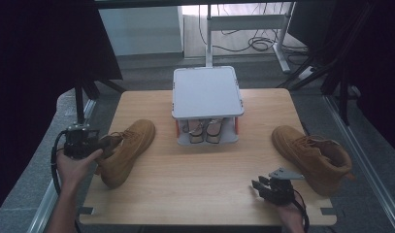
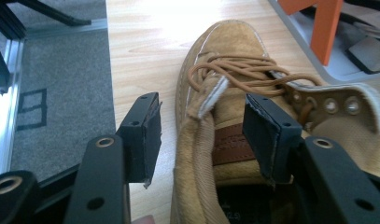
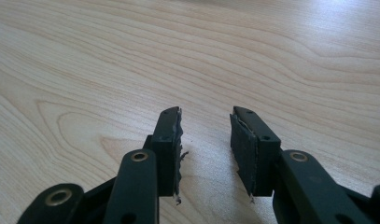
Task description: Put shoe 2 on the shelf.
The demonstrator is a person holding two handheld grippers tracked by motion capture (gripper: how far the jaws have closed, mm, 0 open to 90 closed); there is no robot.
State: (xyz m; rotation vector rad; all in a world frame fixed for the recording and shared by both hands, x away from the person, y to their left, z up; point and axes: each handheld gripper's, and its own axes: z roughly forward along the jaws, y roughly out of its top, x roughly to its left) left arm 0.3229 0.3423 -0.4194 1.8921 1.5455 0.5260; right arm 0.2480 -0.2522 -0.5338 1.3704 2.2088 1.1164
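Tan suede boot (image 2: 234, 98), laces loose

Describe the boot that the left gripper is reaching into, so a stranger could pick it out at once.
Start at the wooden table and find the grey shoe rack at its far middle. The tan lace-up boot lies left of that rack, toe pointing towards it. Unlike the matching boot at the right edge, it has the left gripper straddling its collar wall, one jaw inside the opening.

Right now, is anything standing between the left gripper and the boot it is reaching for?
No. In the left gripper view, the left gripper has its open jaws astride the collar edge of the left boot, with gaps at both pads. Nothing visible lies between them, just bare table beside the boot.
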